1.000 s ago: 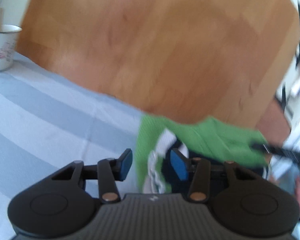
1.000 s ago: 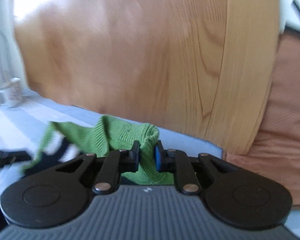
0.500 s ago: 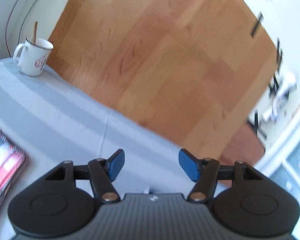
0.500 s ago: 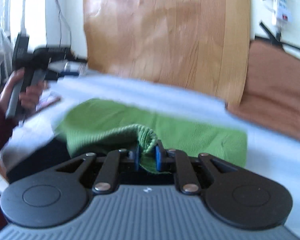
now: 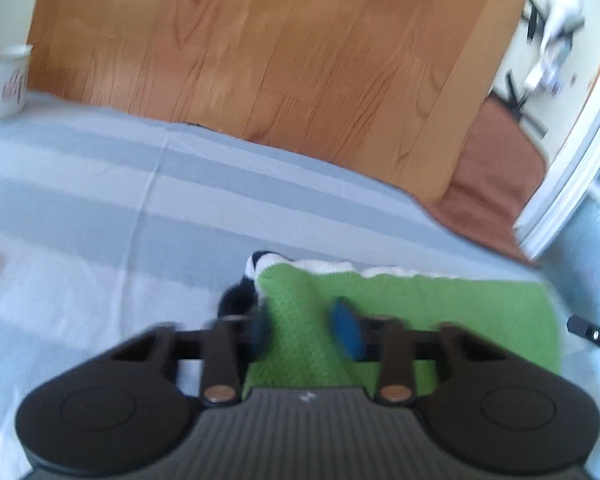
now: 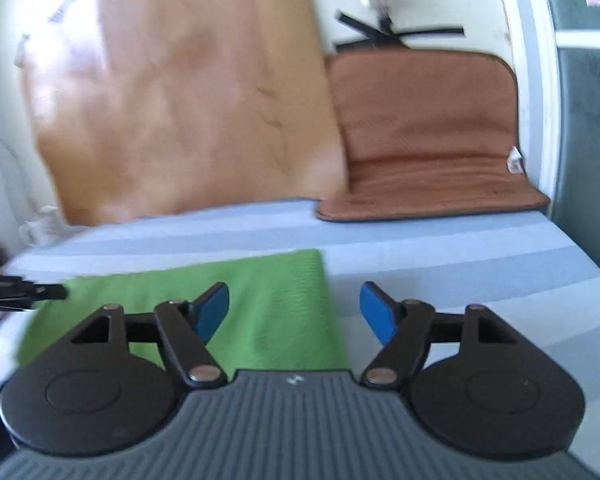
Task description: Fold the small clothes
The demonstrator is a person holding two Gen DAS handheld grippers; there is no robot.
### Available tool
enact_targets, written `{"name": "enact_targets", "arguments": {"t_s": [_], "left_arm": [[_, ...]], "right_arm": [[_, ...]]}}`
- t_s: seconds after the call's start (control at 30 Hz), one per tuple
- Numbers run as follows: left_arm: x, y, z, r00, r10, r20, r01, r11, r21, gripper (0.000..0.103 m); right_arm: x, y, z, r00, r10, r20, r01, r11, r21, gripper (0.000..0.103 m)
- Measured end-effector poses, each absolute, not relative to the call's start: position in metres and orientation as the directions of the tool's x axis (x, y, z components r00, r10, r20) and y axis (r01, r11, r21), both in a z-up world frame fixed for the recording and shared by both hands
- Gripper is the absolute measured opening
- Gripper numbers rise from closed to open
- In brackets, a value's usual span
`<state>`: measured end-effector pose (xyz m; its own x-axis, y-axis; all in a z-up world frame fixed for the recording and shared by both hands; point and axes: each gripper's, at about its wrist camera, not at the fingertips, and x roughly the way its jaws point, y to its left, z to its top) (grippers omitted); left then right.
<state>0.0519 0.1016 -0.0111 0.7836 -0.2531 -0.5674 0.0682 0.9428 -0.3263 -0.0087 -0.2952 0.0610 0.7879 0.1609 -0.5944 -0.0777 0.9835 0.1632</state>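
Striped blue-grey cloth (image 5: 100, 208) covers the work surface, with a wooden board (image 5: 260, 60) propped behind it, a brown cushion (image 6: 424, 136) ahead and to the right of the right gripper, and a white mug (image 5: 2, 80) far ahead to the left of the left gripper. Spread flat on the cloth lies the green knit garment (image 5: 420, 300), its white-and-dark trim (image 5: 256, 268) showing at the far left corner. The left gripper (image 5: 304, 328) hovers low over that corner, jaws partly apart and empty, one fingertip (image 5: 346, 330) over the knit. The right gripper (image 6: 294, 312) has its jaws spread wide, holding nothing, with the garment's right edge (image 6: 326, 300) between them. To fold well, I judge each gripper should pinch only the top layer at a near corner, lift together at equal height, and lay the edge over evenly so the knit does not bunch or drag across the cloth.
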Motion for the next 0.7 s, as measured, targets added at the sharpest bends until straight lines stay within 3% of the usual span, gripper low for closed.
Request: {"name": "enact_targets", "arguments": {"t_s": [0.07, 0.13, 0.23, 0.3, 0.37, 0.43, 0.47, 0.57, 0.7], "left_arm": [[0.063, 0.098, -0.001, 0.802, -0.231, -0.551, 0.068, 0.952, -0.300, 0.013], [0.076, 0.100, 0.007, 0.821, -0.216, -0.529, 0.058, 0.953, -0.298, 0.012], [0.098, 0.094, -0.003, 0.797, -0.196, -0.572, 0.038, 0.960, -0.277, 0.013], [0.095, 0.083, -0.012, 0.823, -0.145, -0.550, 0.038, 0.979, -0.201, 0.017], [0.084, 0.076, -0.011, 0.836, -0.115, -0.536, 0.046, 0.989, -0.141, 0.020], [0.071, 0.080, -0.006, 0.837, -0.120, -0.534, 0.048, 0.988, -0.146, 0.039], [0.062, 0.085, -0.003, 0.844, -0.104, -0.526, 0.024, 0.987, -0.156, 0.046], [0.033, 0.100, 0.012, 0.871, -0.138, -0.471, 0.021, 0.969, -0.244, 0.043], [0.006, 0.087, 0.019, 0.855, -0.279, -0.437, 0.154, 0.941, -0.300, 0.034]], "right_arm": [[0.011, -0.292, 0.042, 0.721, 0.191, -0.666, -0.082, 0.978, 0.192, 0.042], [0.013, -0.286, 0.042, 0.740, 0.169, -0.651, -0.056, 0.980, 0.191, 0.015], [0.008, -0.288, 0.051, 0.787, 0.150, -0.598, -0.031, 0.978, 0.205, 0.015], [0.014, -0.285, 0.036, 0.754, 0.128, -0.644, -0.022, 0.985, 0.170, 0.016], [0.005, -0.284, 0.033, 0.767, 0.099, -0.634, -0.032, 0.993, 0.117, 0.023], [0.004, -0.286, 0.042, 0.767, 0.084, -0.636, -0.012, 0.993, 0.117, 0.039], [0.000, -0.289, 0.049, 0.778, 0.082, -0.622, 0.002, 0.991, 0.133, 0.040], [-0.019, -0.291, 0.065, 0.811, 0.119, -0.573, -0.014, 0.983, 0.185, 0.041], [-0.033, -0.256, 0.068, 0.753, 0.344, -0.561, -0.207, 0.933, 0.294, 0.040]]}}
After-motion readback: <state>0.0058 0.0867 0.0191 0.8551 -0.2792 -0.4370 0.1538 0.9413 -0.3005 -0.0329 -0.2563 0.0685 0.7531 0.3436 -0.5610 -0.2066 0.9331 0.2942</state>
